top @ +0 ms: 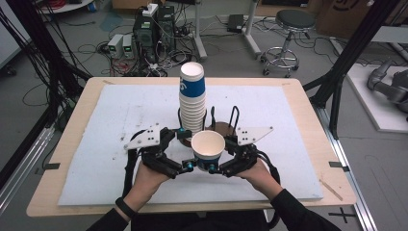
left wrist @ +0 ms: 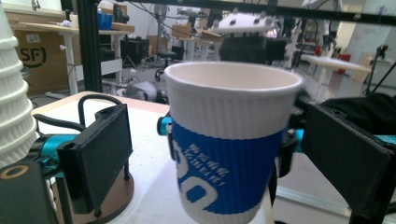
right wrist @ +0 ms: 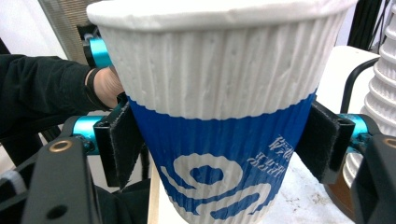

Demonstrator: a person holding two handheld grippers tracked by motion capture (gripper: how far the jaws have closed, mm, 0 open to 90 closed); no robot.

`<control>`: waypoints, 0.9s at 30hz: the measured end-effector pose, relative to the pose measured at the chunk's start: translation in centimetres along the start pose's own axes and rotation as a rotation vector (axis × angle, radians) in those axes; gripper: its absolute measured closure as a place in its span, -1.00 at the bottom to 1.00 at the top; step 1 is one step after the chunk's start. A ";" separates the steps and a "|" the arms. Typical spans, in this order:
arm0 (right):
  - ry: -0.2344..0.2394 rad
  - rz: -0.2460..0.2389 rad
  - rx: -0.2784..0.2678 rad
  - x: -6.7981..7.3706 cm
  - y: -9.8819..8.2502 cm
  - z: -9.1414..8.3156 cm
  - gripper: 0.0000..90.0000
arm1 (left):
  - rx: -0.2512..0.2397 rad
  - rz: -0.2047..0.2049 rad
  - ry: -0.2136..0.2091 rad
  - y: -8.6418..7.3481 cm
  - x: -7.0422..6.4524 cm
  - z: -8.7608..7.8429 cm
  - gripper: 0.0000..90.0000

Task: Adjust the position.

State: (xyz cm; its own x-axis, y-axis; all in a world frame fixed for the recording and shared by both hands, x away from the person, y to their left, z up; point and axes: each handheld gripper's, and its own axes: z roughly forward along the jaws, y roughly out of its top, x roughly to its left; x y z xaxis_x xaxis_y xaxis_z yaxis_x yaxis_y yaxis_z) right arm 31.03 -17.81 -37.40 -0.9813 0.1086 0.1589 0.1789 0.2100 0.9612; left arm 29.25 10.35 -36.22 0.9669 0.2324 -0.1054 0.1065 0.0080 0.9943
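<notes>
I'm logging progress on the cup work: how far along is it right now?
Done: one cup is apart from the stack of cups standing in the wooden holder. In hand: the right tongs clamp that cup's blue band; the left tongs stand open on both sides of it, pads clear. Left: probably setting the cup down; the stack remains tall.

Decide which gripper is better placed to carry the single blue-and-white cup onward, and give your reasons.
Right. The right gripper has both pads pressed on the cup, holding it upright. The left gripper stands open, its pads clear of the cup's sides.
</notes>
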 end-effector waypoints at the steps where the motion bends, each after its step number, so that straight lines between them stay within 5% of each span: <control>1: 0.000 0.000 0.000 0.0 0.0 0.0 -0.44 | -0.002 -0.004 0.001 0.1 0.0 -0.1 -0.81; 9: -0.021 0.031 -0.016 -1.1 -0.1 -0.6 -0.44 | 0.052 -0.002 0.002 -1.0 -0.2 0.1 -0.81; 17: -0.023 0.035 -0.036 -0.9 0.1 -0.5 -0.44 | 0.102 -0.042 -0.007 -2.6 0.3 1.6 -0.81; 27: -0.012 0.031 -0.023 -0.3 0.0 0.1 -0.45 | 0.153 -0.039 -0.044 -3.4 0.4 3.3 -0.79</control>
State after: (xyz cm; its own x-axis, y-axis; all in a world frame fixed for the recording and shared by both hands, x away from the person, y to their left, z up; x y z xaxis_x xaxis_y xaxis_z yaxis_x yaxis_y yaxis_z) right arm 31.31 -17.78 -37.41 -0.9744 0.1261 0.1860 0.2071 0.1837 0.9609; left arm 30.07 7.18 -39.71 0.9702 0.1923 -0.1475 0.1746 -0.1327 0.9757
